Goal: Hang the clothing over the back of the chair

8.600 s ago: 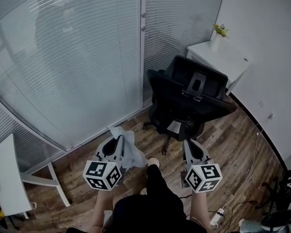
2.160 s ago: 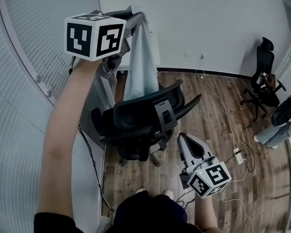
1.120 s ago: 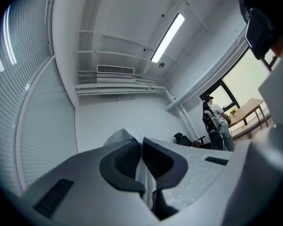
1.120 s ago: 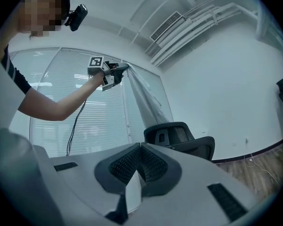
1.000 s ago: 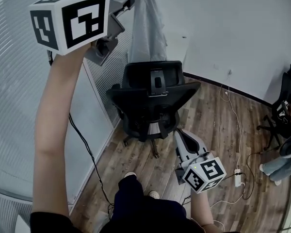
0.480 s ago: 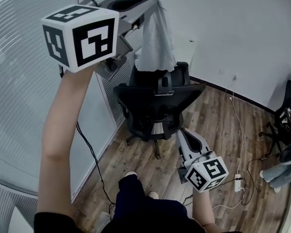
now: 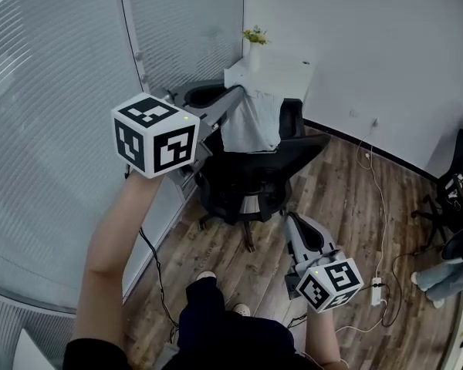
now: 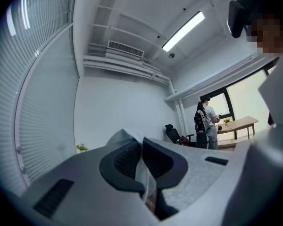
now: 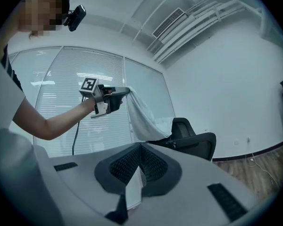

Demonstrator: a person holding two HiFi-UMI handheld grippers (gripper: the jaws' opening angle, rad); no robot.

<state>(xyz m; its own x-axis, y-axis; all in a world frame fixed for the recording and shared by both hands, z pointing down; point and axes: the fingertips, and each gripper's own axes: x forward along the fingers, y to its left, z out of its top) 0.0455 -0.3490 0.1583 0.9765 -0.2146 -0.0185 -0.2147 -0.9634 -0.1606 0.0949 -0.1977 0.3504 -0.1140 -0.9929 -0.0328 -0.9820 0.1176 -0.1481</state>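
My left gripper [image 7: 243,92] is held out level at chair-top height, shut on a pale grey-blue piece of clothing [image 7: 251,122]. The cloth hangs from the jaws and lies down over the headrest and top of the black office chair [image 7: 255,166]. In the left gripper view the fabric [image 8: 145,175] is pinched between the dark pads, with a fold showing past the left gripper's tip [image 8: 142,142]. The right gripper view shows the clothing [image 9: 144,114] draped from the left gripper [image 9: 121,92] onto the chair [image 9: 194,144]. My right gripper [image 7: 293,219] stays low in front of the chair, shut and empty [image 9: 140,147].
A white table [image 7: 282,74] with a small plant [image 7: 253,35] stands behind the chair. A glass partition with blinds [image 7: 62,91] runs along the left. Cables and a power strip [image 7: 378,282] lie on the wood floor. Another chair [image 7: 457,183] is at the right edge.
My left gripper has dropped from high overhead to chair-top level, bringing the clothing down onto the chair's headrest. The right gripper has stayed where it was.
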